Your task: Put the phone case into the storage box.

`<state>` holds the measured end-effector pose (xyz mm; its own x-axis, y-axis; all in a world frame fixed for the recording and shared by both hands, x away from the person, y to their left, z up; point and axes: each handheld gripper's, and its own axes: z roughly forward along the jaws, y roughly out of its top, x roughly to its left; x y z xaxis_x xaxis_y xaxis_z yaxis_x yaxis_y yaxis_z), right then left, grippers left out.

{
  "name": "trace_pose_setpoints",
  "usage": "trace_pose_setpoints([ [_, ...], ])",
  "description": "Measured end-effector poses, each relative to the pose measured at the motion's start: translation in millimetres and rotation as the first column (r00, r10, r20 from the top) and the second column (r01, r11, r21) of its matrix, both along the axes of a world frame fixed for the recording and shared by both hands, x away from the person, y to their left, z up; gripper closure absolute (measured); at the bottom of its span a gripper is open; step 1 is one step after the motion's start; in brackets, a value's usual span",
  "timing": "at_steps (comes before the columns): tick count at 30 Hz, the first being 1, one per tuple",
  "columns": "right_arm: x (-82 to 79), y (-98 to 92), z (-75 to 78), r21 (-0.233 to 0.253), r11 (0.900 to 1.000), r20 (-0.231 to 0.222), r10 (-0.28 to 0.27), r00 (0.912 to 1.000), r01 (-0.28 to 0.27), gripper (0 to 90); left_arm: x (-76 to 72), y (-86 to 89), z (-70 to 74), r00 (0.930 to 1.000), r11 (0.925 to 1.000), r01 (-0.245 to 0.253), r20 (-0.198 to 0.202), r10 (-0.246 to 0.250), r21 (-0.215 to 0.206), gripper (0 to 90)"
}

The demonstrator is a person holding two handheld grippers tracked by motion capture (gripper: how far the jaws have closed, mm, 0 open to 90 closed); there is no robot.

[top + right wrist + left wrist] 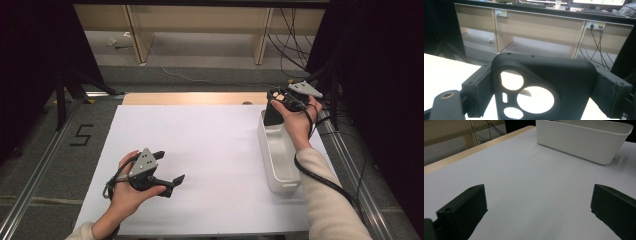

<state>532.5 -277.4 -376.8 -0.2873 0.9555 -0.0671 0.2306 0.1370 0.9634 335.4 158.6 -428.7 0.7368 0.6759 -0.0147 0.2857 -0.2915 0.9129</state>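
Black plastic sits between the jaws of my right gripper (544, 85): a phone case (544, 82), with its camera cut-outs showing as three bright round holes and a small slot in the lower middle of the right gripper view. The jaws press against its two edges, one at the left of that frame and one at the right, so they are closed onto it about as wide as the case itself. In the high view I hold that gripper (274, 107) in the upper right of the frame, and the case (271, 116) hangs down from it over the far end of the white bin (280, 167); whether its lower edge touches the bin I cannot say, since the view is too small there. The bin lies lengthwise along the right side of the white sheet (200, 155) that covers the table.

My left gripper (167, 172) is in the lower left of the high view, low over the sheet and well apart from the bin. In the left gripper view its two jaws stand wide apart at the bottom corners with bare white sheet (529, 185) between them and hold nothing; the bin (584, 142) fills the upper right of that frame.
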Motion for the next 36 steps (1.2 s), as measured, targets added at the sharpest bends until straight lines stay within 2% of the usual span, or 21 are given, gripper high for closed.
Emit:
trace_pose_setpoints([
  [36,9.6,3.4,-12.5,-0.02,1.0,-0.043,0.001,0.9991,-0.002,15.6,0.1,0.0,-0.3,1.0,1.0,0.001,-0.002,-0.001,0.003,0.0],
])
